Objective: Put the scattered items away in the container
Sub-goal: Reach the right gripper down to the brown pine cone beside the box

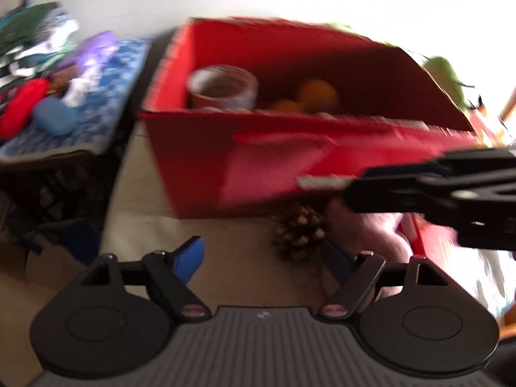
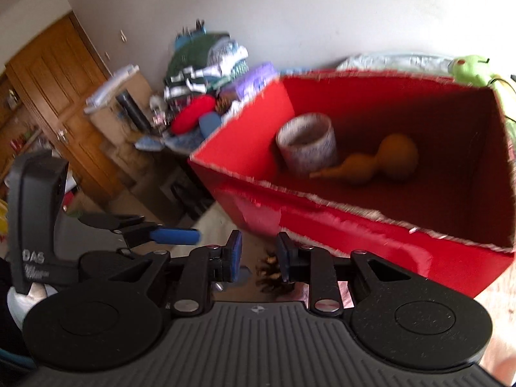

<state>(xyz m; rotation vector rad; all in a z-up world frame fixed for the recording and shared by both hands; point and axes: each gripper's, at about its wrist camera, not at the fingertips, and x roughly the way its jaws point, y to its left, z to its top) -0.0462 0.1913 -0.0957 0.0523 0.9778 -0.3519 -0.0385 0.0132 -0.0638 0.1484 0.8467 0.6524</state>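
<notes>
A red open box (image 1: 193, 161) (image 2: 354, 238) stands on the pale table and holds a tape roll (image 1: 222, 87) (image 2: 306, 148) and an orange gourd (image 1: 316, 95) (image 2: 383, 158). In front of it a pine cone (image 1: 296, 235) (image 2: 271, 271) lies on the table. My left gripper (image 1: 264, 258) hangs open just above the table, with the cone between its fingers, nearer the right one and untouched; its blue pad (image 2: 175, 236) shows in the right wrist view. My right gripper (image 2: 259, 251) (image 1: 348, 190) hovers higher, its jaws narrow but apart, the cone showing through the gap below.
A blurred pinkish thing (image 1: 371, 235) lies right of the cone. Left of the box, a blue patterned cloth (image 1: 106, 103) bears red and blue pouches and piled clothes (image 2: 200, 64). A green plush (image 2: 467, 67) sits behind the box. A wooden door (image 2: 64, 103) is far left.
</notes>
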